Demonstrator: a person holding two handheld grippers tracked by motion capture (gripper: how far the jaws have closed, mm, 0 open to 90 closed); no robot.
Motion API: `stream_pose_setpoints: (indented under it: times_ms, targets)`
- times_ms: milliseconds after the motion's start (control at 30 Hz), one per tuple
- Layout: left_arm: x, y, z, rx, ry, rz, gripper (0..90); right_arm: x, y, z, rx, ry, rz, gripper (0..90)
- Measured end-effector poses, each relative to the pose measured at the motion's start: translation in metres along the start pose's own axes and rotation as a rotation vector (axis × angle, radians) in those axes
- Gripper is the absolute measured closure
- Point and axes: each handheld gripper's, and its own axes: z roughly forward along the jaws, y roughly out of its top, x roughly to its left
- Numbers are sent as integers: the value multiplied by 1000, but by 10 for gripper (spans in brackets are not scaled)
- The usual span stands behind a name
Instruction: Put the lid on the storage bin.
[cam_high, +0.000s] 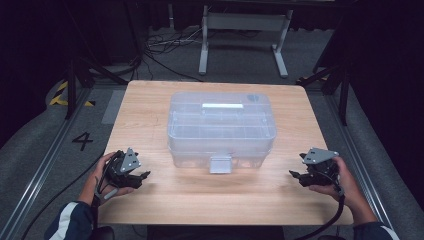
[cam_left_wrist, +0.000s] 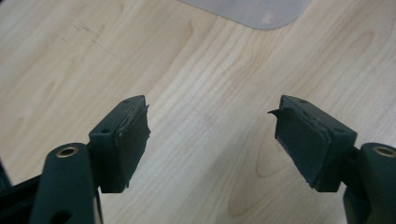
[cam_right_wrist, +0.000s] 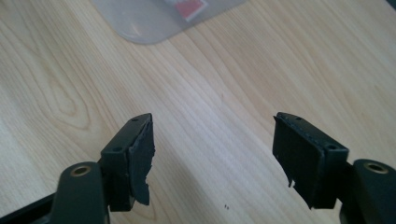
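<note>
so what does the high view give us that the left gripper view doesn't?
High view alone: the whole clear plastic box with its lid on and front latch, the right gripper, both hands, the floor and a grey stand behind the table.

Left gripper view alone: a close look at the left gripper, its jaws wide apart with nothing between them, and the worn, frayed edges of its pads.

Both: the wooden table, the left gripper, and the box, though the close view catches just one rounded corner of it.
</note>
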Motion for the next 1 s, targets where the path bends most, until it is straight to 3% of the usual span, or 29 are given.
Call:
stream_pose_setpoints:
  times_ms: [200, 233, 267, 400, 500, 533, 567, 600, 767, 1000]
  targets:
    - [-1, -15, 8, 9, -31, -40, 231, -6, -29, 8, -20, 8, 116, 269]
    - [-1, -15, 8, 9, -31, -40, 230, -6, -29, 8, -20, 8, 116, 269]
    - [0, -18, 11, 5, -54, -62, 230, -7, -34, 9, -25, 11, 133, 264]
    - [-1, -26, 16, 11, -73, -89, 193, -10, -55, 15, -51, 15, 233, 256]
    - [2, -34, 20, -48, -108, -166, 173, -11, -64, 19, -65, 14, 268, 246]
    - [2, -34, 20, -48, -108, -166, 163, -11, -64, 19, -65, 14, 268, 246]
    - [4, -39, 23, -69, -137, -223, 157, -11, -68, 23, -89, 10, 291, 217]
    - [6, -39, 23, -62, -139, -237, 156, -11, -70, 24, -108, 15, 313, 215]
    - [6, -39, 23, -62, -139, -238, 155, -14, -74, 27, -124, 50, 365, 197]
    - [6, -39, 23, -61, -140, -239, 155, -15, -74, 27, -124, 52, 367, 196]
